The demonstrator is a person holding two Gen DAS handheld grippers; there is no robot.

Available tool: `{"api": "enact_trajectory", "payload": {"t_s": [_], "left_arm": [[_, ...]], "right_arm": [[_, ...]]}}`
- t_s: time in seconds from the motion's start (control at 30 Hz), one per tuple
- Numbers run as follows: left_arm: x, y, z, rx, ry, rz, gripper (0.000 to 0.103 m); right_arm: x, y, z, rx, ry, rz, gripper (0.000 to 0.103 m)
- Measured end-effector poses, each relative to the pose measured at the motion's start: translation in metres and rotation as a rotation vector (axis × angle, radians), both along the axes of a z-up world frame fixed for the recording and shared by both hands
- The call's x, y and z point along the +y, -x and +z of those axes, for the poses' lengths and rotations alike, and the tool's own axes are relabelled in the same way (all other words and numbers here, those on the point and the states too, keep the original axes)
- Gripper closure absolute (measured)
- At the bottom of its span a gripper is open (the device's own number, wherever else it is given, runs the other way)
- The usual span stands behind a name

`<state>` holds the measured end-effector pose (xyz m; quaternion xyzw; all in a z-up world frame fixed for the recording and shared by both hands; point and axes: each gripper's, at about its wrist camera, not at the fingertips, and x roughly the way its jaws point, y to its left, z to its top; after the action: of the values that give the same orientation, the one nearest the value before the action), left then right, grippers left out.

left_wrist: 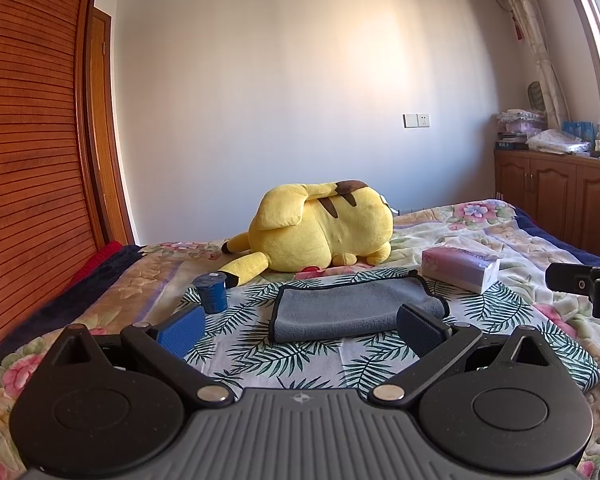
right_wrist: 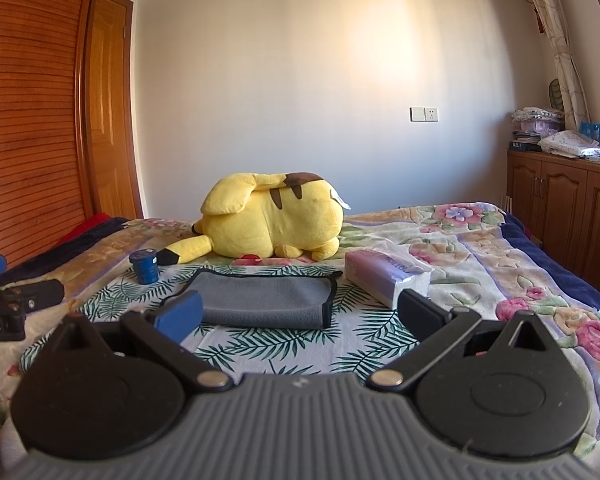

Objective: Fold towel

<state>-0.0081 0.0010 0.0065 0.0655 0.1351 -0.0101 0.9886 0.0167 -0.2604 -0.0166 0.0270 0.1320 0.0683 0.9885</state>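
A grey towel (left_wrist: 352, 308) with dark trim lies folded flat on a palm-leaf cloth (left_wrist: 260, 356) on the bed. It also shows in the right wrist view (right_wrist: 266, 300). My left gripper (left_wrist: 300, 328) is open and empty, hovering just short of the towel's near edge, its fingers spread to both sides. My right gripper (right_wrist: 300, 314) is open and empty, also just short of the towel. The right gripper's body shows at the right edge of the left wrist view (left_wrist: 588, 284); the left gripper's body shows at the left edge of the right wrist view (right_wrist: 16, 304).
A yellow plush toy (left_wrist: 324, 228) lies behind the towel. A blue cup (left_wrist: 211, 292) stands to the towel's left, a tissue pack (left_wrist: 460, 266) to its right. A wooden wardrobe (left_wrist: 28, 140) borders the bed on the left; cabinets (left_wrist: 556, 196) stand far right.
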Motion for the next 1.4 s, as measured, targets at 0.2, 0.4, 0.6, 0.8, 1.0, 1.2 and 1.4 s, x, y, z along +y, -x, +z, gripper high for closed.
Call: {"api": "enact_trajectory", "payload": {"t_s": [0.2, 0.4, 0.6, 0.8, 1.0, 1.2, 1.4], "left_arm": [[-0.0001, 0.0001, -0.0001, 0.0, 0.0, 0.0, 0.0], [0.0008, -0.0001, -0.001, 0.001, -0.001, 0.0, 0.0], [0.0009, 0.0, -0.0013, 0.001, -0.002, 0.0, 0.0], [0.0037, 0.0002, -0.0027, 0.002, -0.003, -0.001, 0.0], [0.0033, 0.0003, -0.0026, 0.002, -0.003, 0.0, 0.0], [0.0037, 0.0006, -0.0031, 0.002, -0.005, 0.0, 0.0], [0.0036, 0.0001, -0.0037, 0.003, -0.007, 0.0, 0.0]], "right_arm": [[-0.0002, -0.0001, -0.0002, 0.0, 0.0, 0.0, 0.0], [0.0011, -0.0001, -0.0004, -0.001, 0.0, 0.0, 0.0], [0.0017, 0.0, -0.0003, 0.0, 0.0, 0.0, 0.0], [0.0016, 0.0001, -0.0002, -0.001, 0.0, 0.0, 0.0], [0.0015, -0.0002, -0.0003, 0.0, 0.0, 0.0, 0.0], [0.0016, -0.0002, -0.0003, -0.001, 0.0, 0.0, 0.0], [0.0018, 0.0, -0.0004, -0.001, 0.0, 0.0, 0.0]]}}
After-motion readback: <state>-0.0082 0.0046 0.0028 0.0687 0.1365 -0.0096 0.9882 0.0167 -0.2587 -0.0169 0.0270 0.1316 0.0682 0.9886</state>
